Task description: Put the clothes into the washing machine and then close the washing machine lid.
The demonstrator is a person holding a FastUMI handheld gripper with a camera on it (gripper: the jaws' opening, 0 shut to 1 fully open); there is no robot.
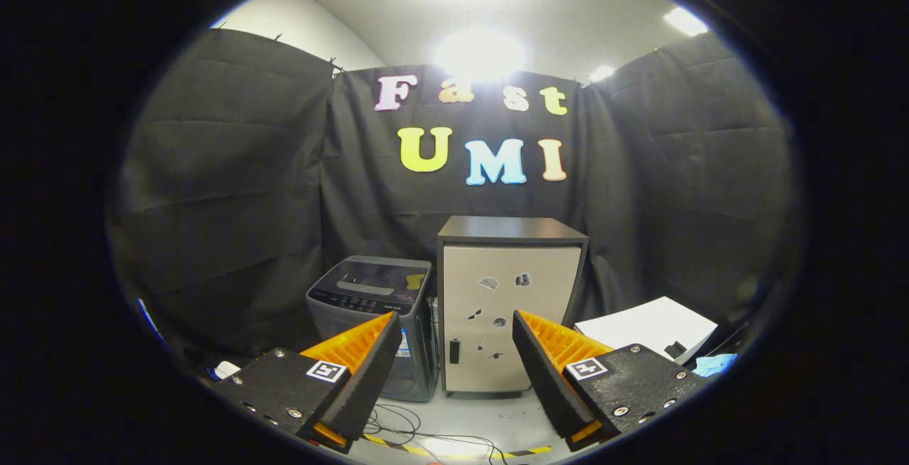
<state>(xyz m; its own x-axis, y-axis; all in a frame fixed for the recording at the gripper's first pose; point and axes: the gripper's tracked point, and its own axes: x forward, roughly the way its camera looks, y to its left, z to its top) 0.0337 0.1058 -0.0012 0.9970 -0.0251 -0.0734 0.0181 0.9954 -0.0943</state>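
Inspector: Gripper (pixel 454 323) is held clear of the floor, fingers spread wide apart, nothing between them and nothing touching either pad.

Clerk: And the washing machine?

Inspector: The washing machine (pixel 373 316) stands on the floor beyond the fingers, partly behind the left one, against the black cloth wall. Its lid (pixel 373 282) lies flat and down. Just beside it, to the right, is a pale cabinet (pixel 508 309) with a dark top; small stickers and a dark handle are on its door.

Clerk: The clothes?

Inspector: A crumpled blue item (pixel 714 363) lies past the right finger, near a white board (pixel 643 324). Whether it is clothing I cannot tell. Loose cables (pixel 398 426) trail over the floor between the fingers.
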